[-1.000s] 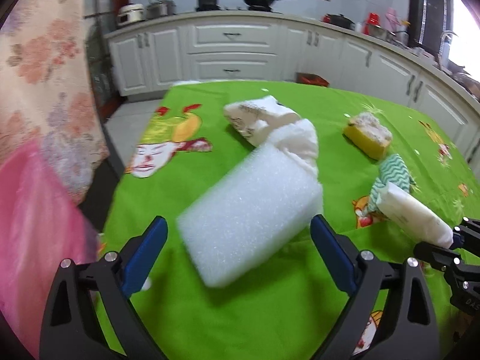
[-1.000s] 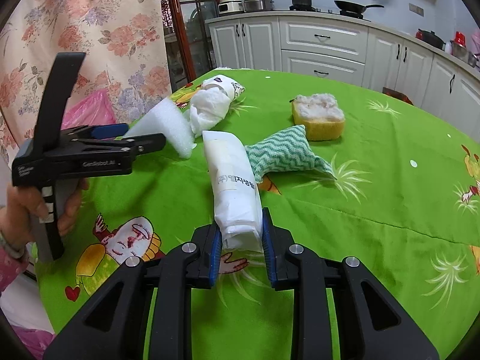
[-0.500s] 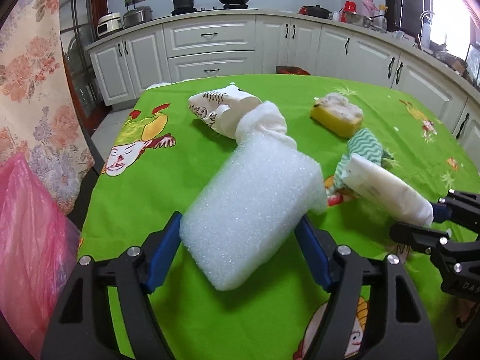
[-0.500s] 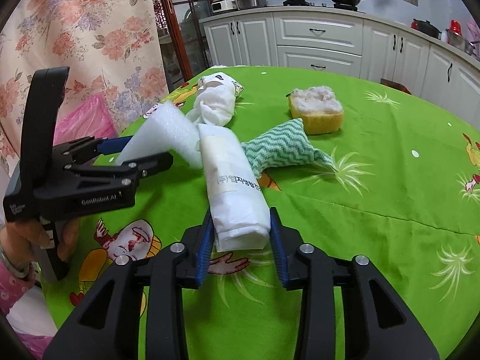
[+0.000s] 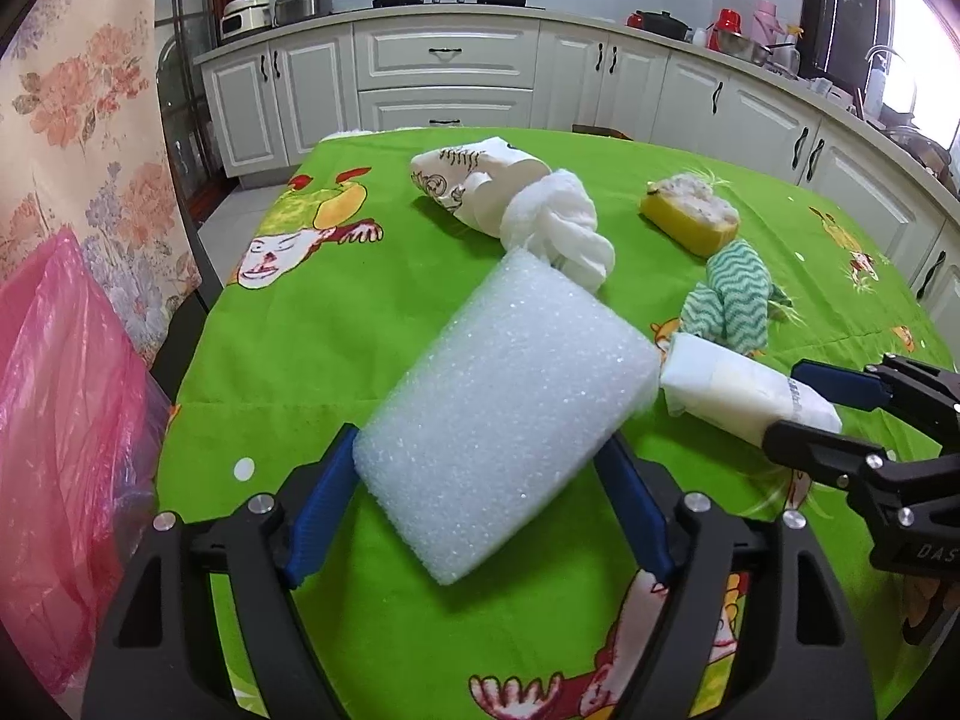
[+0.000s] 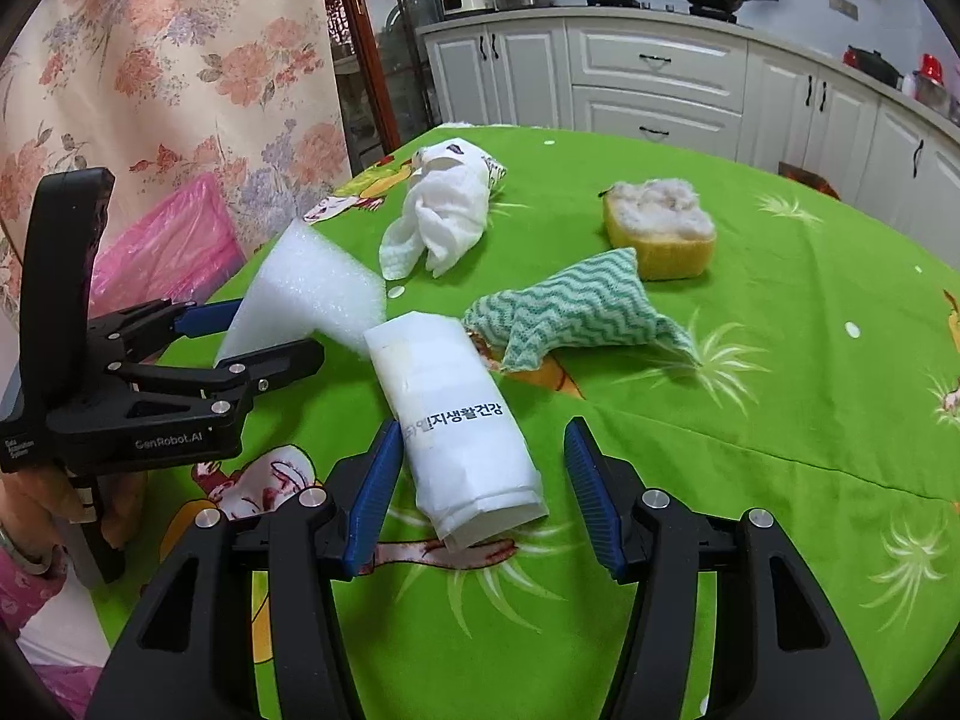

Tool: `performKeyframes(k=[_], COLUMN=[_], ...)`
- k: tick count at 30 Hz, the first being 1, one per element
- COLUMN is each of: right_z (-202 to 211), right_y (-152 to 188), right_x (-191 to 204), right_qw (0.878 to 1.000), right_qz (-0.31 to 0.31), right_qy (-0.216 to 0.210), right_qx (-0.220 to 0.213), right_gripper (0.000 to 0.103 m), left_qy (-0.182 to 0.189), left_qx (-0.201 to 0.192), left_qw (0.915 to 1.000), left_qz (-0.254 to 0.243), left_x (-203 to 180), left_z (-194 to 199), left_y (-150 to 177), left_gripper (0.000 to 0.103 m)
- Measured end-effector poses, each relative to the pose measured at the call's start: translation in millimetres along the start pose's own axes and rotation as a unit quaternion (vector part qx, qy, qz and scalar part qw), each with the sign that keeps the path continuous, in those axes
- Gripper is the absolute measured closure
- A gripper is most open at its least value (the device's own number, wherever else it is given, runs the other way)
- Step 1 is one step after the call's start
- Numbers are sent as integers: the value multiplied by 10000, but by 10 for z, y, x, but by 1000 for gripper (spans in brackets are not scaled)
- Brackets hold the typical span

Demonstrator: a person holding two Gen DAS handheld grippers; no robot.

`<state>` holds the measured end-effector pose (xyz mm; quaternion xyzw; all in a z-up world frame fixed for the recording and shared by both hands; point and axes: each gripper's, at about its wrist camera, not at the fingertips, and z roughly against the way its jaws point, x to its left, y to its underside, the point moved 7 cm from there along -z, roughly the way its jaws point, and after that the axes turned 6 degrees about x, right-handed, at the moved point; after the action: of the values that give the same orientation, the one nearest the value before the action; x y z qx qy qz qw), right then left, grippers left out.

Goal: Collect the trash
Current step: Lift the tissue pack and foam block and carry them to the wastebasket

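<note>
Right gripper (image 6: 480, 498): jaws spread and just been opening. White packet (image 6: 462, 426) lies between them on the green cloth (image 6: 750, 480); the left pad is at or very near its edge, the right pad stands clear. No grip. Packet long axis runs from the gripper away and slightly left; its near end is open, its far end sits just beside the foam block (image 6: 306, 300).

Left gripper (image 5: 480, 516): jaws on either side of the foam block (image 5: 504, 414), blue pads against its flanks, pinching it. Jaws just eased slightly wider. Block long axis points away and to the right, far end raised, its far corner near the packet (image 5: 738, 396). Seen from the right wrist, the block is tilted above the cloth.

Beyond the packet: teal zigzag rag (image 6: 576, 312), touching or nearly touching the packet's far end. Further: yellow sponge (image 6: 660, 234) and white wad (image 6: 444, 210), well apart from each other.

Left of the block, off the cloth's edge: pink bag (image 5: 60, 420).
</note>
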<state>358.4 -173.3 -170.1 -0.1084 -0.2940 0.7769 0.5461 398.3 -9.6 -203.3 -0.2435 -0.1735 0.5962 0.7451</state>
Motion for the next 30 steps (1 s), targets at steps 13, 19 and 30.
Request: performKeyframes(k=[13,19,30], right_z=[126,277,576], right_y=[57,132,232], right_x=[104,67,56], right_qw=[9990,9982,9945], right_qz=[272,89,-215], right_qy=[177,215,183], right_qx=[-307,-546,-1008], right_gripper=[69,69,69], left_qy=[-291,-524,-600], left_qx=[-410,-720,-1090], left_qw=[9987,9960,9916], left_qz=[-19,31,353], left_x=[-18,-95,-155], left_z=[199,432,833], left_y=[16,153,484], left_gripper=[33,33,33])
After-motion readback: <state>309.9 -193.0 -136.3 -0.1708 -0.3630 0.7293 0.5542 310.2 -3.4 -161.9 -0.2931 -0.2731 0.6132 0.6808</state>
